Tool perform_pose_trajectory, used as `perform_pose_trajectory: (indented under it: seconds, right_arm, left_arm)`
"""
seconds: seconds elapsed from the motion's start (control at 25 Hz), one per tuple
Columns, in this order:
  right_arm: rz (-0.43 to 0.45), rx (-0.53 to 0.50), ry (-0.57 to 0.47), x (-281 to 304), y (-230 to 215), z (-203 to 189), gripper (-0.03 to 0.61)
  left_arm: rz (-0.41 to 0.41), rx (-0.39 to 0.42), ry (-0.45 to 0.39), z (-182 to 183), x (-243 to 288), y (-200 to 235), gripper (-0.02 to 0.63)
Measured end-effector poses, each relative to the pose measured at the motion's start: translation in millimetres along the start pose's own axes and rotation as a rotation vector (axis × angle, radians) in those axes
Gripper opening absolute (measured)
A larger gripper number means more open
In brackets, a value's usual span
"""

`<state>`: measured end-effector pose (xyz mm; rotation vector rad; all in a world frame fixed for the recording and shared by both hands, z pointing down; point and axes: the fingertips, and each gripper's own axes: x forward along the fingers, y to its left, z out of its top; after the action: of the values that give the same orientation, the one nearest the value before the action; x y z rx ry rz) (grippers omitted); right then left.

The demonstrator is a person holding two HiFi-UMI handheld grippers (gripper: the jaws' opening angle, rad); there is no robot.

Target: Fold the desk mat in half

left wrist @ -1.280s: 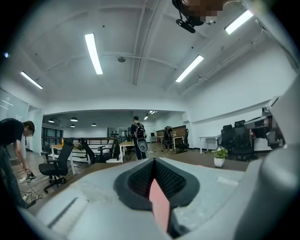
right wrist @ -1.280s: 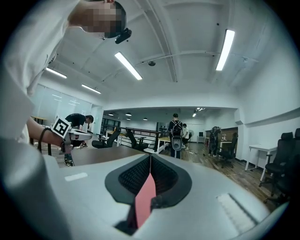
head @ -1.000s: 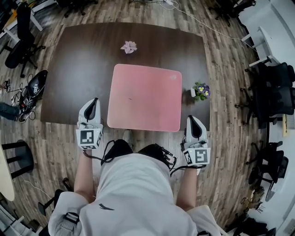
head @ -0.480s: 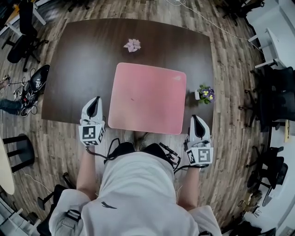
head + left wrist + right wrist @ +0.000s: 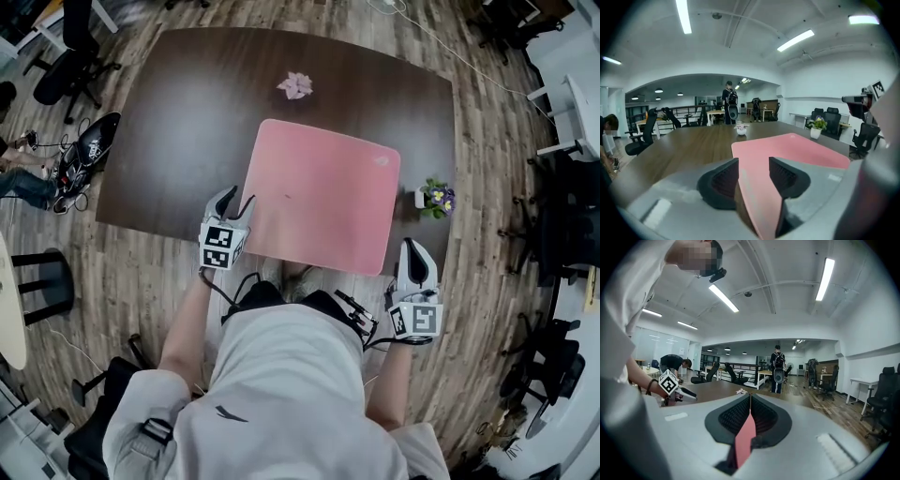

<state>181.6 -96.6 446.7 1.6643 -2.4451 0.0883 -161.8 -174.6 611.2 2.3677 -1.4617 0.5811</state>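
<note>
The pink desk mat [image 5: 323, 192] lies flat on the dark wooden table [image 5: 187, 112]. My left gripper [image 5: 234, 200] is at the mat's near left corner. In the left gripper view its jaws [image 5: 753, 163] have just been opening and stand apart, with the mat's corner edge [image 5: 787, 147] between them and neither pad pressing on it. My right gripper [image 5: 413, 247] hovers just right of the mat's near right corner, apart from it. Its jaws [image 5: 750, 397] are shut; a thin pink sliver shows in the slit below them, and I cannot tell what it is.
A small pink-and-white flower ornament [image 5: 297, 85] sits at the table's far side. A potted plant with purple flowers [image 5: 436, 198] stands just right of the mat. Office chairs [image 5: 80, 47] ring the table on the wooden floor. A person [image 5: 729, 101] stands far behind.
My left gripper has moved right and down to the mat's near left corner, and its jaws have opened. The right gripper has hardly shifted.
</note>
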Motion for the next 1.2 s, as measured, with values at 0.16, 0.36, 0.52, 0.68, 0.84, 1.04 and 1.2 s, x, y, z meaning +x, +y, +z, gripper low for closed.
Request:
perform_pose_trajectory:
  seconds: [0.16,0.36,0.52,0.68,0.84,1.04,1.2]
  right_arm:
    - [0.001,-0.009,0.010,-2.3,0.6,-0.8,0.011]
    - [-0.003,-0.011,0.018,-5.2,-2.3,-3.4,0.011]
    - [-0.011,-0.012,0.026,-7.4,-3.4,-5.4,0.011]
    - [-0.008,-0.007,0.033,-6.0,-3.7,-8.3,0.011]
    - [0.005,-0.007,0.039,-2.6,-0.4,-9.2,0.011]
    - [0.026,-0.007,0.040,3.1,4.7,-10.5,0.011]
    - [0.048,-0.008,0.046,9.6,11.8,-9.6,0.011]
  left_arm:
    - [-0.027,-0.035,0.135,-42.1,21.5,-1.3,0.316]
    - [-0.029,0.019,0.314,-85.6,42.4,-5.4,0.360]
    - [-0.026,-0.062,0.316,-92.4,46.2,-3.0,0.369]
    - [0.004,-0.096,0.303,-92.5,46.7,0.7,0.385]
    - [0.045,-0.123,0.311,-95.7,47.2,3.7,0.400]
    - [0.043,-0.138,0.346,-96.6,47.8,1.9,0.399]
    - [0.043,-0.131,0.315,-94.2,46.2,-4.0,0.336]
